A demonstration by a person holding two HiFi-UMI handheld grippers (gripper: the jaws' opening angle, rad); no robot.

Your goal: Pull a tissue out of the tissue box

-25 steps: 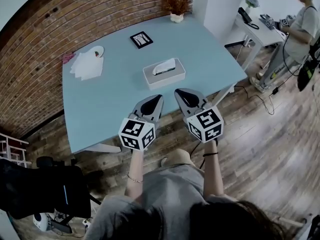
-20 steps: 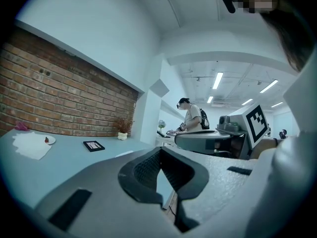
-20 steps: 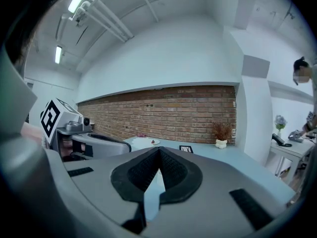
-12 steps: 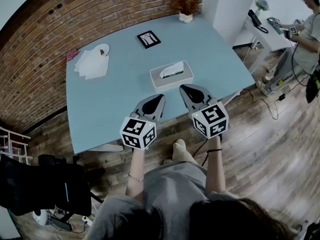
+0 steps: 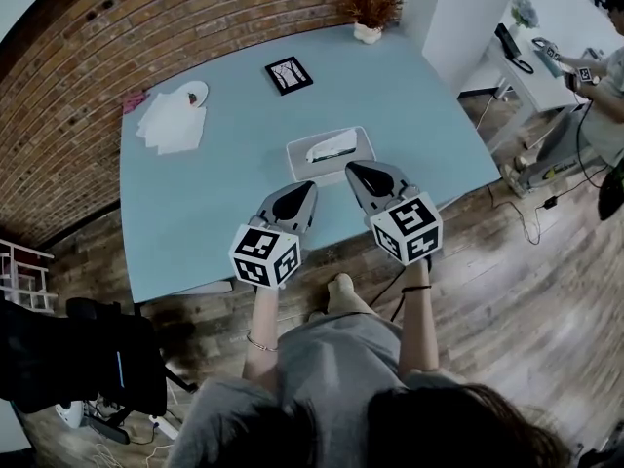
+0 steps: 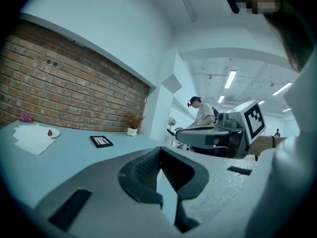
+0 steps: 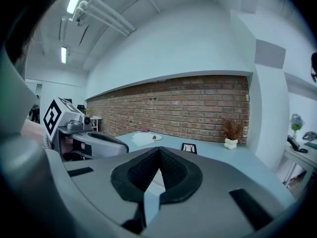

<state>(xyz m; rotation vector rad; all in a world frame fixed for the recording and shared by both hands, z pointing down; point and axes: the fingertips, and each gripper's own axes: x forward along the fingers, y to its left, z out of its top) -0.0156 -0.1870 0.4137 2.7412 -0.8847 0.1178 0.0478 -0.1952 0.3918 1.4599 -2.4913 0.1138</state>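
Observation:
A white tissue box (image 5: 363, 147) stands on the light blue table (image 5: 195, 203), with a white tissue (image 5: 331, 147) sticking out of its top slot. My left gripper (image 5: 307, 186) is shut and empty, its tip at the box's near edge. My right gripper (image 5: 352, 168) is also shut and empty, its tip over the box's near right corner. In the left gripper view the left gripper (image 6: 159, 152) shows closed jaws that hide the box, with the right gripper's marker cube (image 6: 252, 123) beside it. The right gripper view shows the right gripper (image 7: 159, 150) with jaws meeting.
On the table lie a black picture frame (image 5: 290, 74), a pile of white paper sheets (image 5: 168, 125), a small plate (image 5: 193, 92) and a potted dry plant (image 5: 369, 10). A black chair (image 5: 78, 359) stands at lower left. A person (image 5: 612, 76) stands by a white desk (image 5: 526, 66).
Both grippers have moved forward over the table's near edge, and their tips have come up to the tissue box. They stay shut.

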